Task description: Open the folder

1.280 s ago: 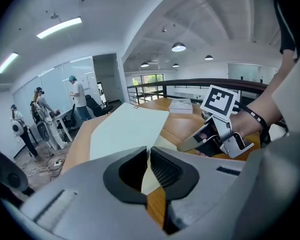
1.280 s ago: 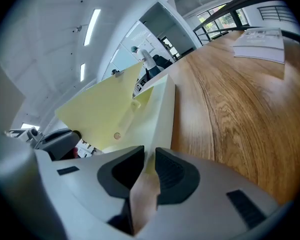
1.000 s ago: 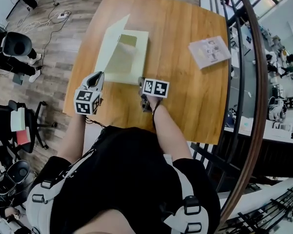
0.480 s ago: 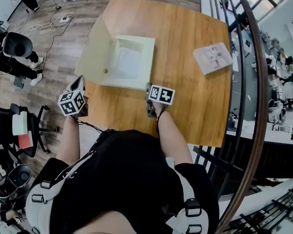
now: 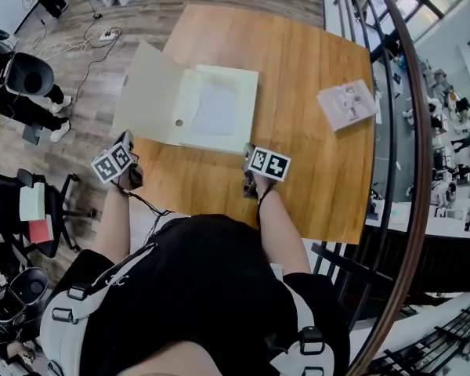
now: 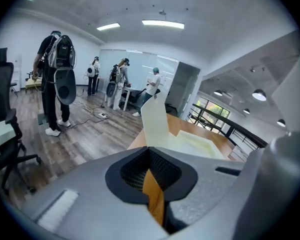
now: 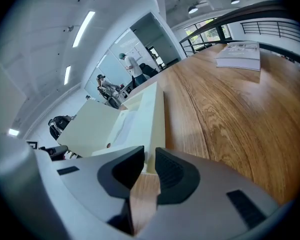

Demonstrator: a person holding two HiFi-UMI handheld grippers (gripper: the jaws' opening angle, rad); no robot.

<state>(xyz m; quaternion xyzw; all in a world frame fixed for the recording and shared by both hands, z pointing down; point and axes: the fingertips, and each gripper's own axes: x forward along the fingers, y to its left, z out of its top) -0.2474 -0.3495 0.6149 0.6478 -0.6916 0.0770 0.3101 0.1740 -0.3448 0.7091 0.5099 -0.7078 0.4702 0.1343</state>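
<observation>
Head cam overhead, all views share folder [image 5: 196,100]

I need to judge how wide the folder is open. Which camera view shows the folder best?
The head view: from above, the whole folder shows, its cover spread left past the table edge. The left gripper view sees it far off and foreshortened; the right gripper view looks low along its near side.

A cream folder [image 5: 196,108] lies open on a wooden table [image 5: 313,61]. A booklet [image 5: 346,104] lies well apart, to its right.
</observation>
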